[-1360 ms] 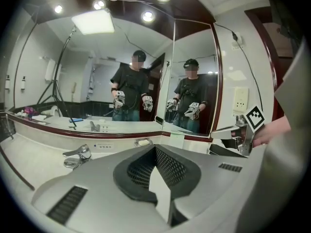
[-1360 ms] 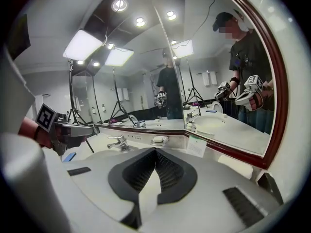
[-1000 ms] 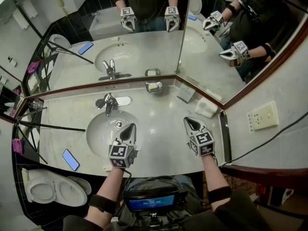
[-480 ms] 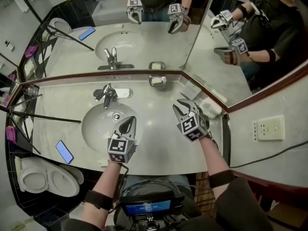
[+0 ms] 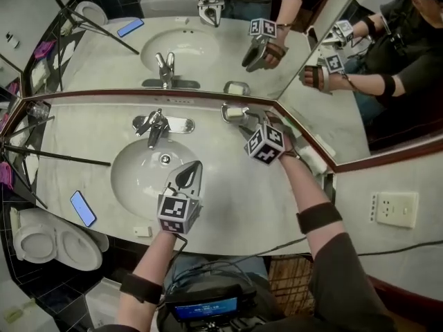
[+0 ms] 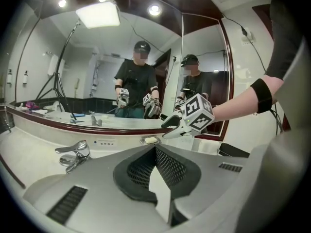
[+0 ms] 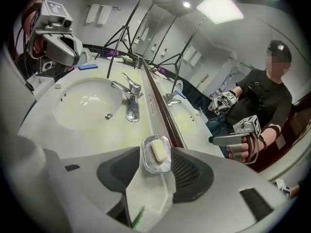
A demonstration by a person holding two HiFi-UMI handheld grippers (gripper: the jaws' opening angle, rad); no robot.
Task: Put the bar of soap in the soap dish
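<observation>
Right gripper (image 5: 250, 124) has swung from the near tabletop (image 5: 235, 199) up to the soap dish (image 7: 154, 167), and its jaws have just opened wide.

Nearest me, the left gripper (image 5: 188, 175) hangs over the front of the basin (image 5: 142, 175), jaws pressed together on nothing. Further back, the right gripper tilts down at the soap dish, which stands on the tabletop at the foot of the mirror (image 5: 228, 40), right of the faucet (image 5: 156, 126). Its spread jaws grip nothing, and the dish shows beyond them. The bar of soap (image 7: 158, 150) already lies flat in the dish, a small pale block. I'd guess it is light and hard but slick, and likely to squirt out of a hard pinch. The long sides look like the best hold, squeezed gently so the shiny dish isn't dragged along.
</observation>
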